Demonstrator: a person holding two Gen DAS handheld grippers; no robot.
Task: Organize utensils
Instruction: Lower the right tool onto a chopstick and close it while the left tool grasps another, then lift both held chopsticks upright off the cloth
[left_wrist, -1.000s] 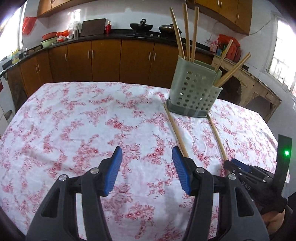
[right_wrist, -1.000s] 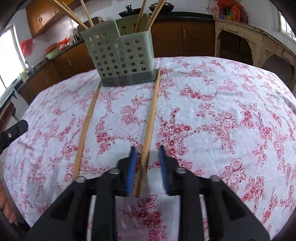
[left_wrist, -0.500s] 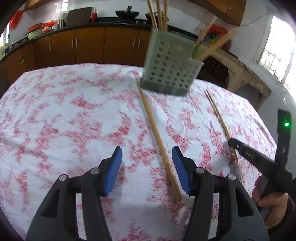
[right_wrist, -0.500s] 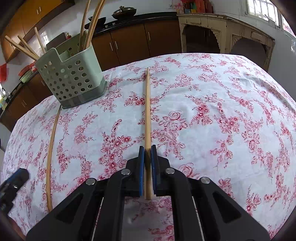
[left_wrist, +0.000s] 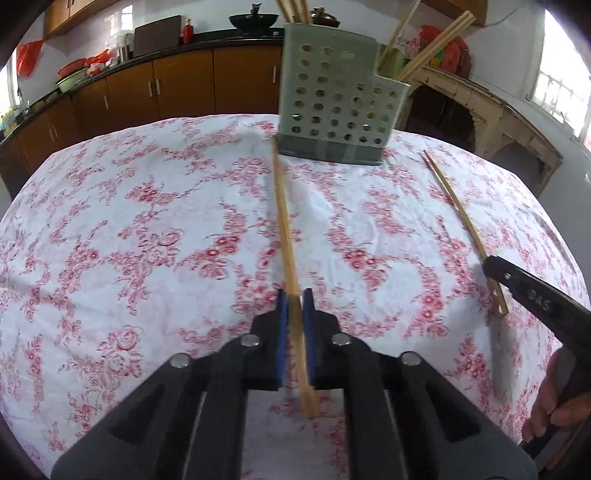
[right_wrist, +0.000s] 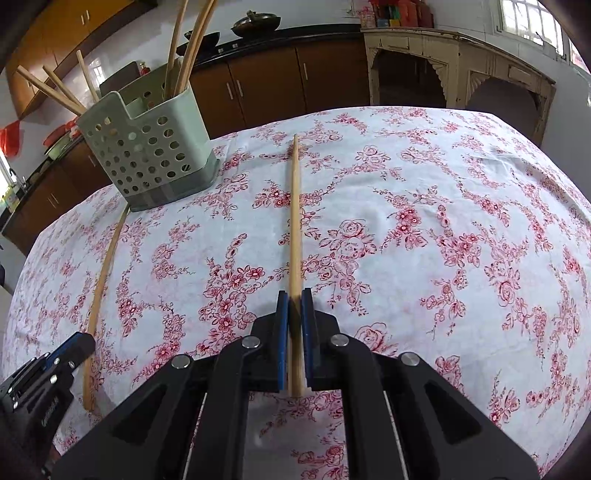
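A pale green perforated utensil holder (left_wrist: 338, 109) stands at the far side of the table and holds several wooden chopsticks; it also shows in the right wrist view (right_wrist: 147, 155). My left gripper (left_wrist: 294, 299) is shut on one long wooden chopstick (left_wrist: 284, 229) near its thick end; its far tip points at the holder's base. My right gripper (right_wrist: 294, 301) is shut on a second chopstick (right_wrist: 294, 206) that points away across the cloth. Each gripper and its chopstick show in the other view: the right one (left_wrist: 458, 218), the left one (right_wrist: 105, 266).
The table wears a white cloth with red flowers (left_wrist: 147, 229). Brown kitchen cabinets (left_wrist: 177, 85) and a dark counter with pans run behind it. A pale wooden sideboard (right_wrist: 454, 62) stands at the right. A hand (left_wrist: 554, 406) holds the right gripper.
My left gripper moved right over the left chopstick and shut on it. My right gripper shut on the right chopstick and swung it away from the holder.
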